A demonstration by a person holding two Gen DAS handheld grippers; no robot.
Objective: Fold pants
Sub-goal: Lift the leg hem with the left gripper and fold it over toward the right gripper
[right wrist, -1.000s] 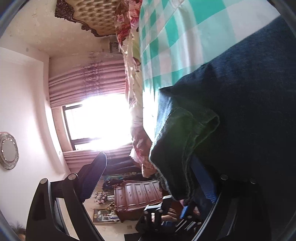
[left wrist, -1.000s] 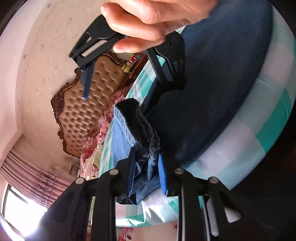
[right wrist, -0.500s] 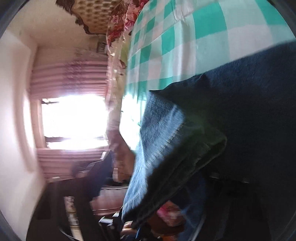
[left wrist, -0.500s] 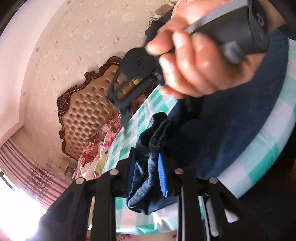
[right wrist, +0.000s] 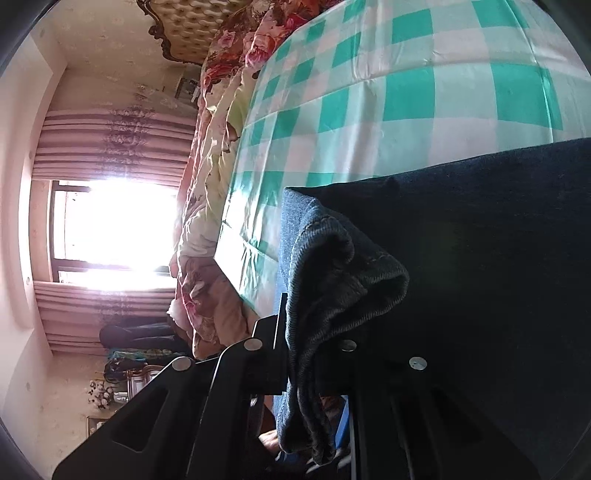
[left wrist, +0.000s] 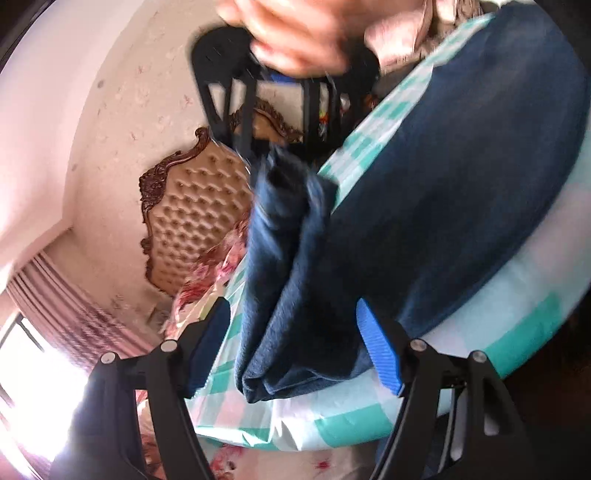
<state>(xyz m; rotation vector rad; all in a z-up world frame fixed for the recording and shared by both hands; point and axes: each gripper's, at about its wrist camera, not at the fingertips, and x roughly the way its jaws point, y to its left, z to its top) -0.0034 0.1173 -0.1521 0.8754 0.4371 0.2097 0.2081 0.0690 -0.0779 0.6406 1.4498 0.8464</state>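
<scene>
Dark blue jeans [left wrist: 461, 177] lie on the checked bed sheet [left wrist: 535, 288]. In the left wrist view one folded corner of them hangs between the fingers of my left gripper [left wrist: 295, 347], whose jaws are opening. Its blue pad [left wrist: 378, 354] stands clear of the denim. Above, a hand [left wrist: 295, 33] holds my right gripper [left wrist: 280, 147], which pinches the raised edge of the jeans. In the right wrist view my right gripper [right wrist: 314, 343] is shut on a bunched, stitched fold of the jeans [right wrist: 340, 273], and the rest of the denim fills the right side.
The bed carries a teal and white checked sheet [right wrist: 406, 92] with a floral quilt [right wrist: 236, 55] along its far side. A tufted headboard [left wrist: 192, 206] stands against the wall. A bright window [right wrist: 110, 225] with striped curtains and a wooden dresser [right wrist: 136, 376] lie beyond the bed's edge.
My left gripper's jaws have spread apart and let go of the denim fold. The right gripper has shut on the jeans' edge and lifted it.
</scene>
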